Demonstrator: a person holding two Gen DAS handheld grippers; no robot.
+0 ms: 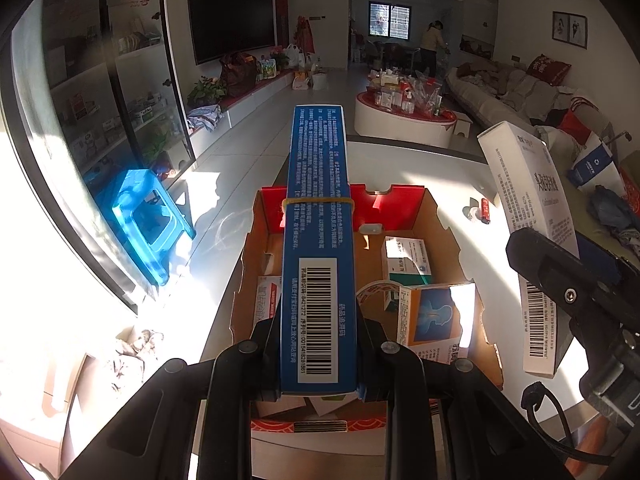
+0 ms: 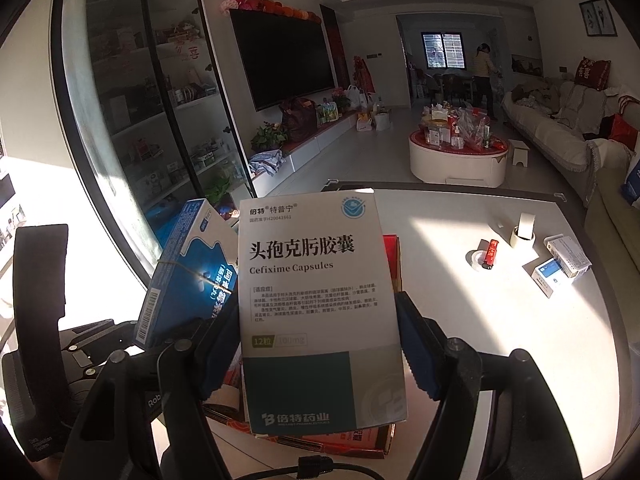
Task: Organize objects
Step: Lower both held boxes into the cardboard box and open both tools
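Your left gripper [image 1: 318, 344] clamping the blue box [image 1: 316, 248] above the cardboard tray [image 1: 448, 216], your right gripper [image 2: 320, 344] gripping the white capsule box [image 2: 316, 280] beside it

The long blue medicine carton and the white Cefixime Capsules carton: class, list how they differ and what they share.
The long blue medicine carton has a rubber band round it; the white Cefixime Capsules carton has none. The blue one is gripped across its narrow edge by the left gripper, the white one across its broad face by the right gripper. Both are held above the cardboard tray.
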